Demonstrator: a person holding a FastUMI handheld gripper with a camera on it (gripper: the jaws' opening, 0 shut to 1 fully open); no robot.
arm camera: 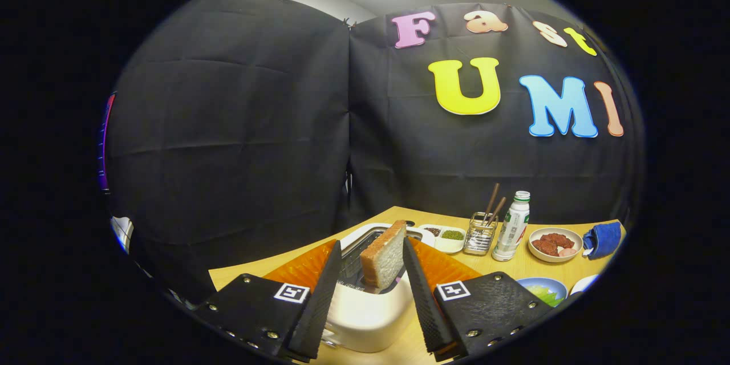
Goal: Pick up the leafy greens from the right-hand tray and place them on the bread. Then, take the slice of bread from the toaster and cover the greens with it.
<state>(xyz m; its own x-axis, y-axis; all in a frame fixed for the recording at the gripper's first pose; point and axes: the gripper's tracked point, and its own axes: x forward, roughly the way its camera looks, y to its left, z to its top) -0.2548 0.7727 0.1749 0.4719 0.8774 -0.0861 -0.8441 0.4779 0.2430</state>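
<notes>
Bread slice (385, 255) upright in white toaster (370, 311) slot, between fingers (372, 274). Fingers spread either side, not touching slice far as visible; grasp not made. Toaster on orange mat (442, 267) on desk (513, 268). Greens (544, 295) seen in blue plate to right, w/ no base bread visible. Judged: 2nd stage started; lift + cover left.

We see the gripper (372, 291) spread open above the white toaster (370, 311), a slice of bread (385, 256) standing up out of the slot between its fingers, neither clearly pressing on it. The toaster sits on an orange mat (442, 268) on the wooden table (513, 268). Beyond lie a sectioned dish (450, 238), a chopstick holder (480, 234), a bottle (512, 227), a bowl of red food (555, 244), a blue cloth (604, 238) and a plate of greens (544, 291).
</notes>
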